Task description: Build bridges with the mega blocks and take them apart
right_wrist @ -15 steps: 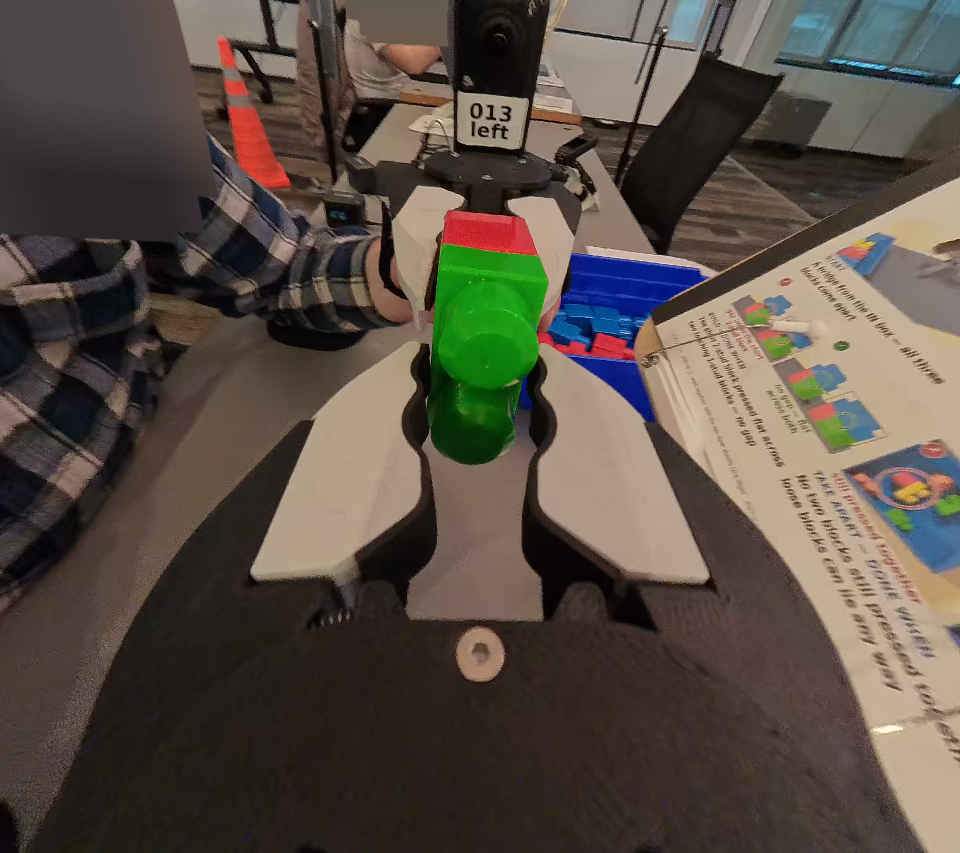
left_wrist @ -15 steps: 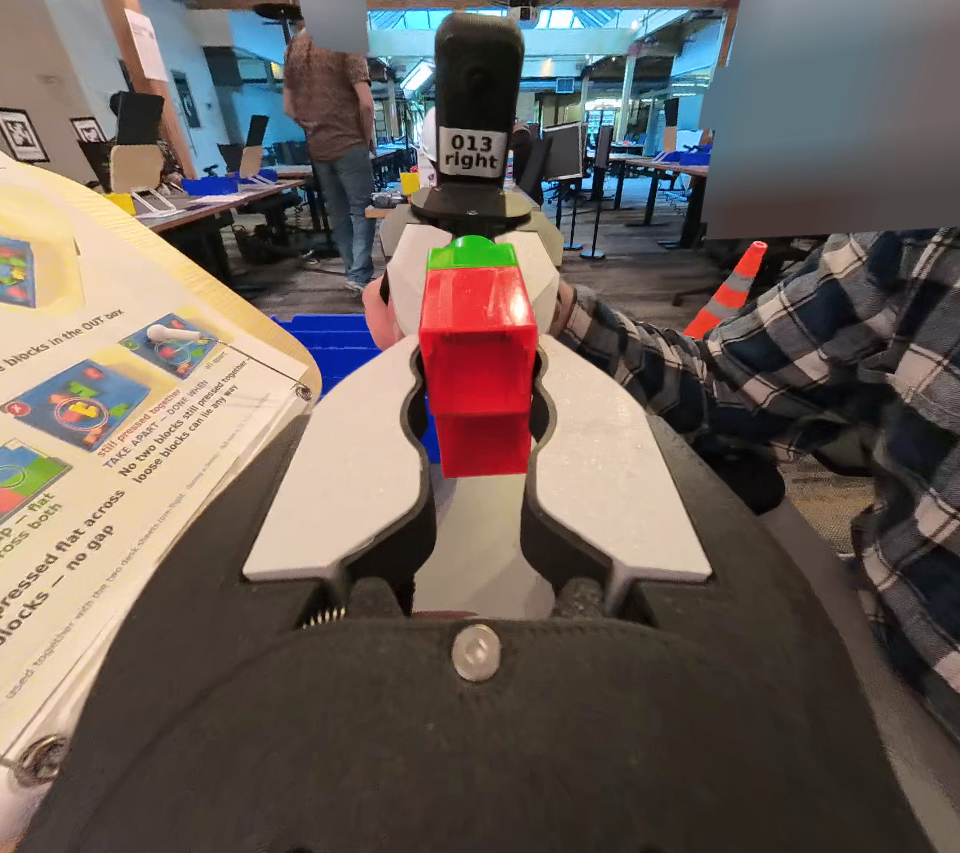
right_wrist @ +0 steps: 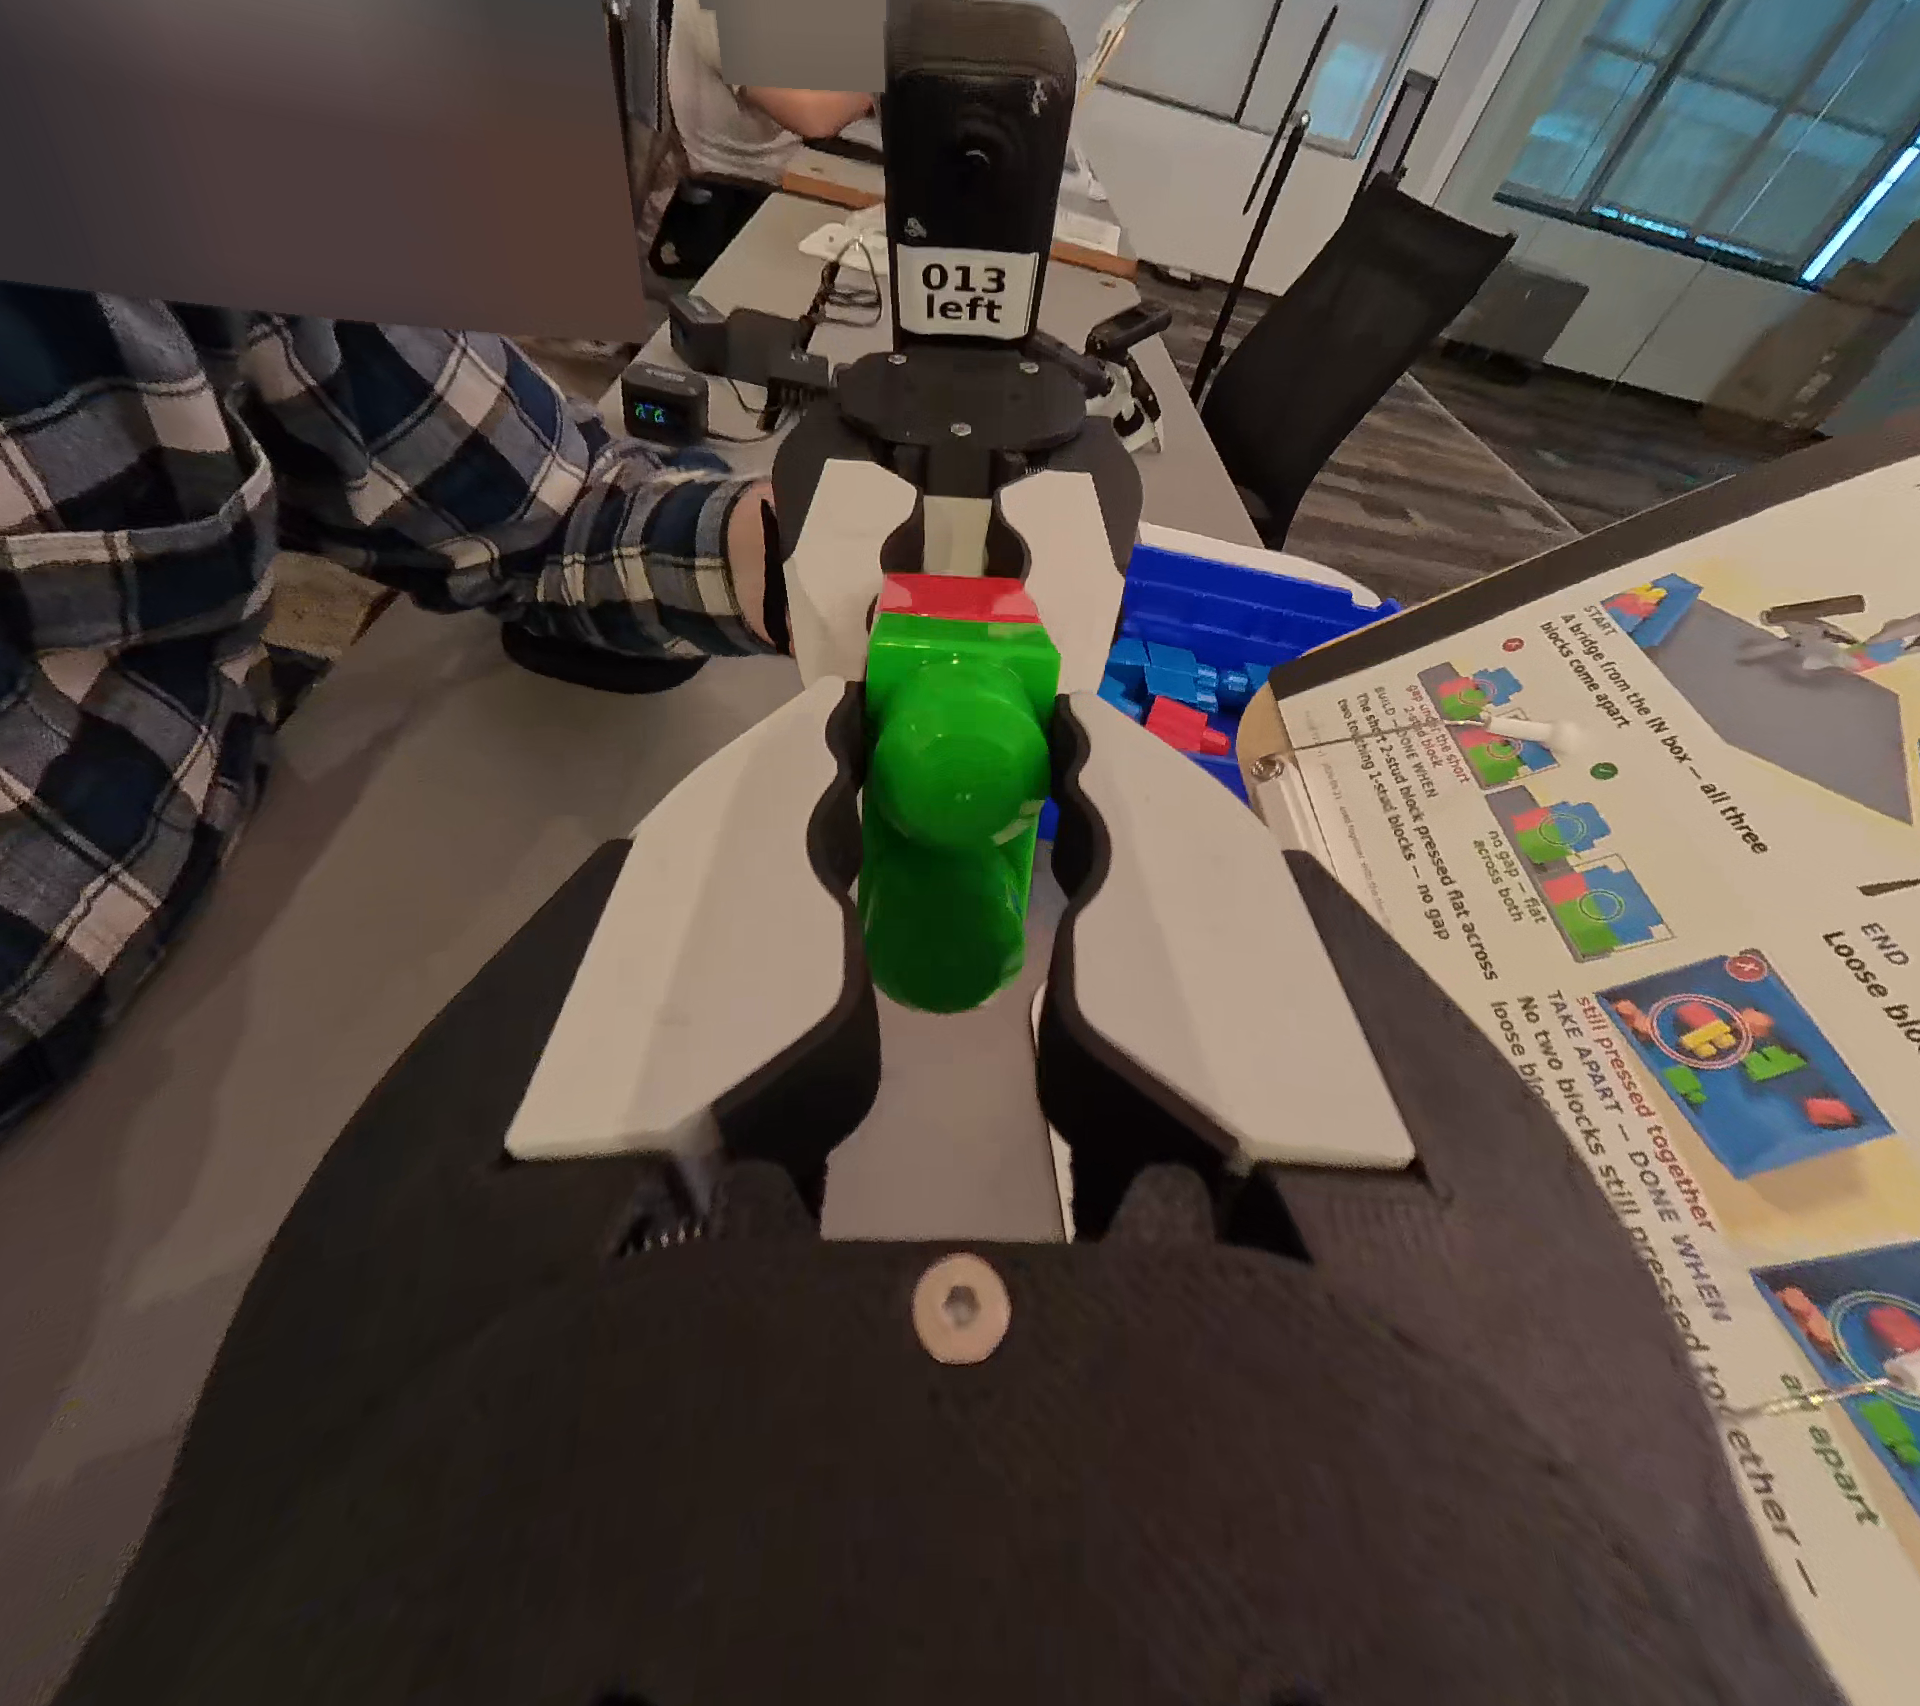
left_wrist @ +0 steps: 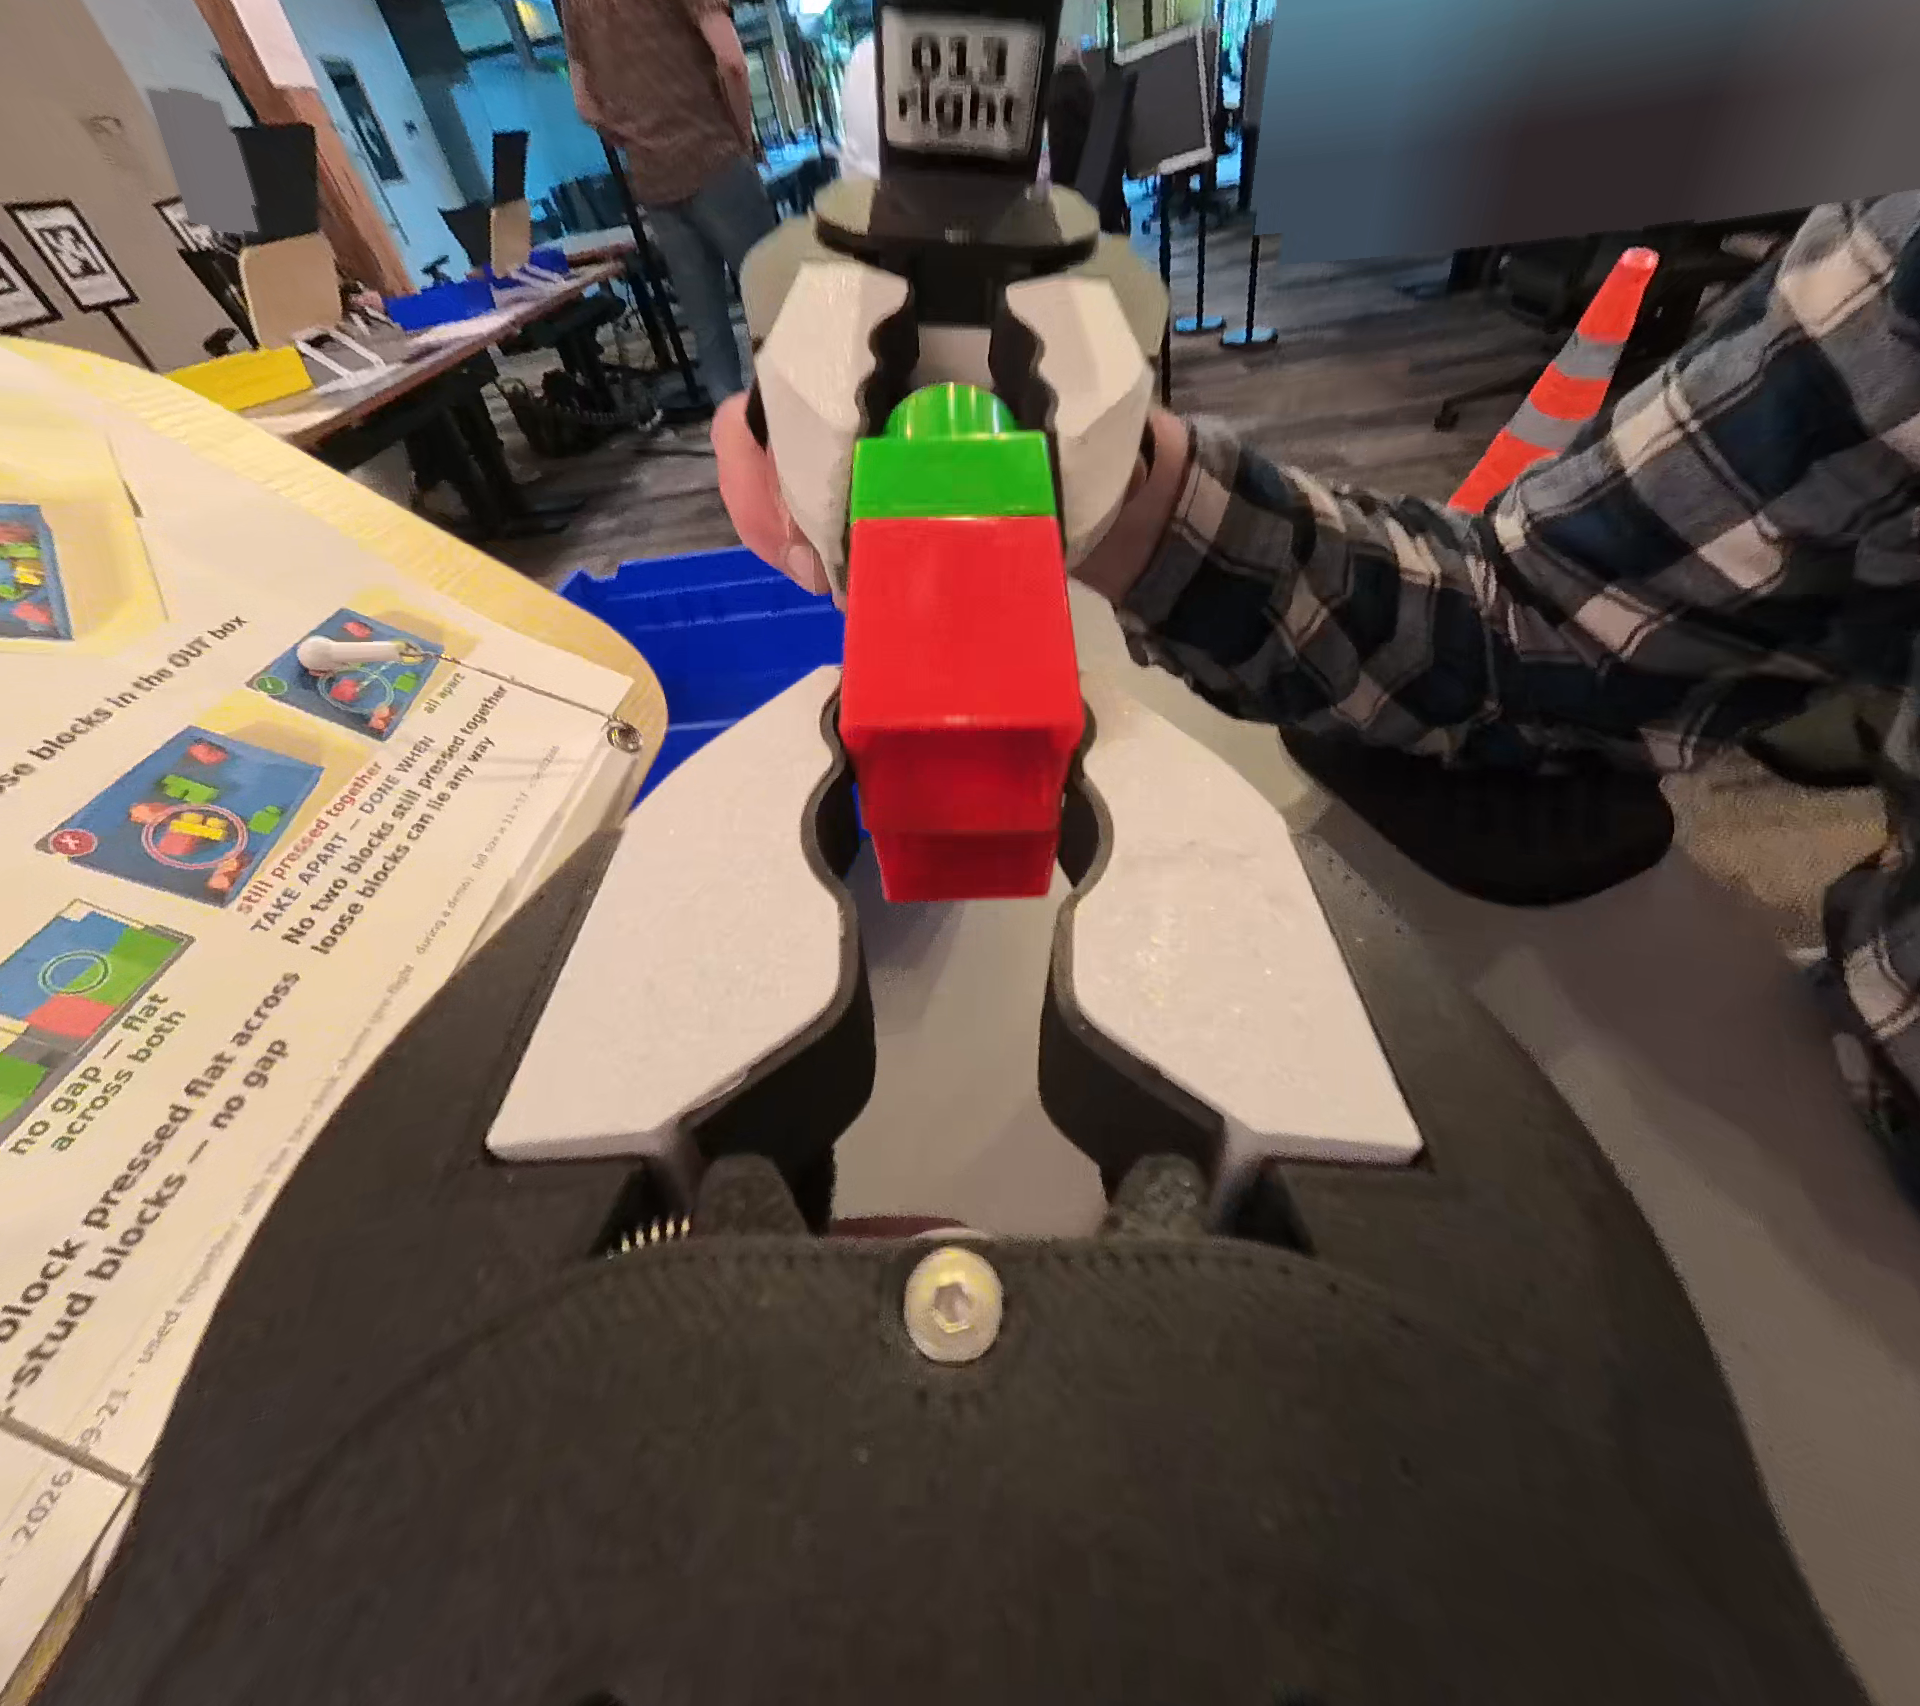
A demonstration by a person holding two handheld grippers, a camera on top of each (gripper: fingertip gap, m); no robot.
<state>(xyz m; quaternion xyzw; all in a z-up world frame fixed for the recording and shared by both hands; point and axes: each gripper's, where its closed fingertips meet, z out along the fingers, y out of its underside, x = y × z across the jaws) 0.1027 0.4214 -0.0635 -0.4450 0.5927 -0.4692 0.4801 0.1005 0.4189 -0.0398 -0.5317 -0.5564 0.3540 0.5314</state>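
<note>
Since the earlier frame, the two grippers and the joined blocks between them have been brought closer to both cameras; the opposing gripper fills more of each view, and both clamps are unchanged.

Two blocks are held between the grippers, pressed together end to end, in mid-air above the grey table: one red mega block and one green mega block. The red block is clamped in the left gripper, both dark pads being pressed on its side walls. The green block is clamped in the right gripper, pads pressed on both sides, with its round stud facing that gripper's camera. In the left wrist view the green block is seen beyond the red one, inside the jaws of the right gripper; in the right wrist view a strip of the red block shows beyond the green, inside the left gripper.

One blue bin stands just beyond the grippers; several blue blocks and one red block are counted inside. One illustrated instruction sheet lies on a board beside the bin. Two plaid sleeves are seen behind the grippers. One orange traffic cone stands on the floor, and one person stands farther off.
</note>
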